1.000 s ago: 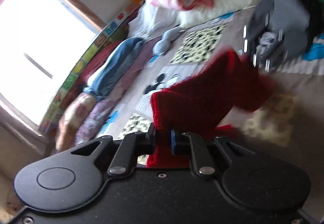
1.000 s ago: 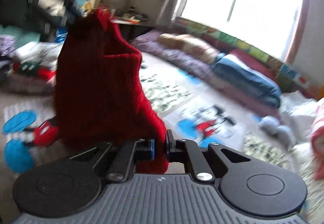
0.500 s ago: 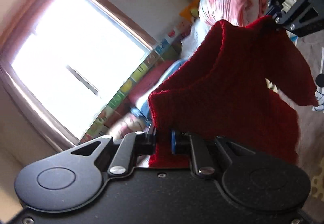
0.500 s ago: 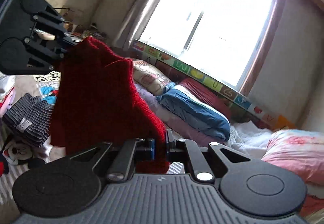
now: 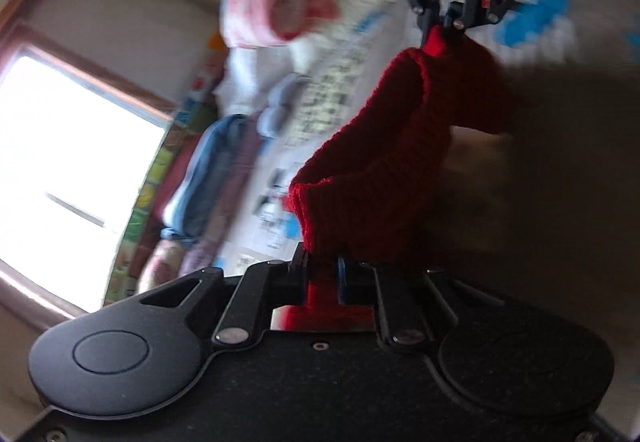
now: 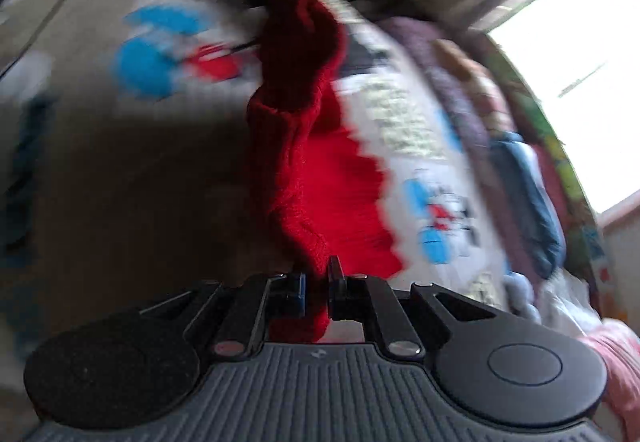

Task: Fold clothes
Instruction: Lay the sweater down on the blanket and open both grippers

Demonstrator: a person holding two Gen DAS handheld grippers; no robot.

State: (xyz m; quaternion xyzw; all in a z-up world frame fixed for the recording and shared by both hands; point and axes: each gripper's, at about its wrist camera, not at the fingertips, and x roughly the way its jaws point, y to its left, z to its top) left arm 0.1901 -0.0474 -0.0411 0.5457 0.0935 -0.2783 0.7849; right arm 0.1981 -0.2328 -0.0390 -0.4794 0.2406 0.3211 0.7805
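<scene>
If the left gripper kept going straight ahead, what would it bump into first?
Most likely the red knitted garment it is already clamped on, which stretches ahead from the left gripper. Beyond that sits the right gripper, holding the far end. Depth is hard to judge in this blurred view.

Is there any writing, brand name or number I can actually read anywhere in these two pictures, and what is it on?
None can be read.
Printed bedsheet: patches of dark marks, possibly print, too blurred to read.
Colourful panel strip under the window: may carry letters or pictures, too blurred to tell.
Right gripper body: one tiny mark on its ribbed cover, too small to read.
Left gripper and red knit garment: no text visible.
</scene>
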